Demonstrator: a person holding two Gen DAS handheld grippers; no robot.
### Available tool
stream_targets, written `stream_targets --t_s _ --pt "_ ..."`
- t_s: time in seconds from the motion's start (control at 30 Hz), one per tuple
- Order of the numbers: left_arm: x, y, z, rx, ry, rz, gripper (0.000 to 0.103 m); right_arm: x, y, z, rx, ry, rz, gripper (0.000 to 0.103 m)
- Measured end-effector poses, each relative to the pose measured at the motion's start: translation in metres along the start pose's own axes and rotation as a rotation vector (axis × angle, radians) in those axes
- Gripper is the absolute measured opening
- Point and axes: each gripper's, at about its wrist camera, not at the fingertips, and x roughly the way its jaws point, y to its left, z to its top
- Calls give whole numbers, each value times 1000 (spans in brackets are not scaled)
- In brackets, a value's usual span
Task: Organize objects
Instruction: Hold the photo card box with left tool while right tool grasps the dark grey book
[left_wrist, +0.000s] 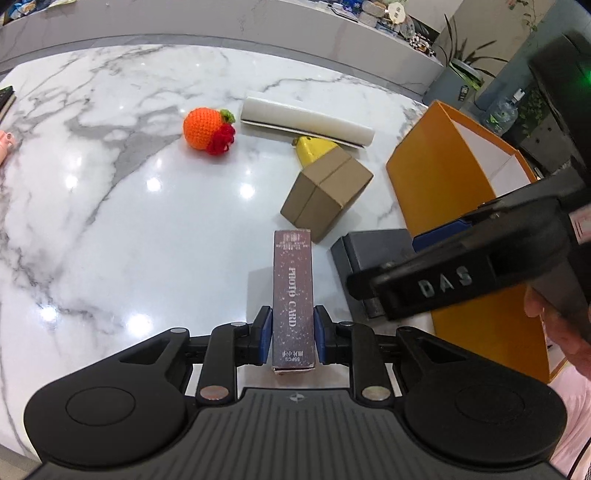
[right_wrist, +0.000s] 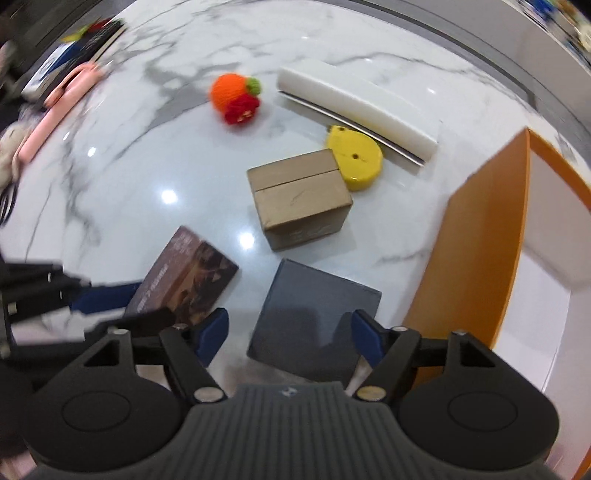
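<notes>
Left gripper (left_wrist: 291, 334): fingers clamped on photo card box (left_wrist: 293, 295), above marble worktop (left_wrist: 110, 221). Right gripper (right_wrist: 290, 332): fingers spread wide, empty, over dark grey box (right_wrist: 314, 317) beside orange bin (right_wrist: 480, 258).

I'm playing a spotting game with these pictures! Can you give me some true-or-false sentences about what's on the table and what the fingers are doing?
1. The left gripper is squeezing the photo card box. True.
2. The right gripper is shut tight. False: its fingers stand wide apart above the dark grey box.
3. The crochet orange is inside the orange bin. False: it sits on the marble table.
4. The yellow tape measure touches the brown cardboard box. True.
</notes>
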Motion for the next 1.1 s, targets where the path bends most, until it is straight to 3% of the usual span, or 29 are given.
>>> stream_targets --t_s 0.17,0.43,0.7,0.77,0.83,0.97,1.1 --pt "-2 3 -4 34 -14 24 25 10 3 2 108 14 -49 79" --pt "-11 16 -9 39 -30 48 25 17 10 4 164 5 -118 84" --pt "-18 27 -12 14 -30 64 25 15 28 4 133 -4 -37 90" --pt "-18 28 -12 8 -32 64 25 12 32 3 128 -21 -28 79" --pt "-18 27 -12 7 -39 61 25 9 30 4 138 -35 -63 70" --pt "-17 26 -13 3 -47 46 25 9 20 5 160 -11 -173 80" --pt "-16 26 -13 1 -53 37 25 10 19 5 167 1 -238 80"
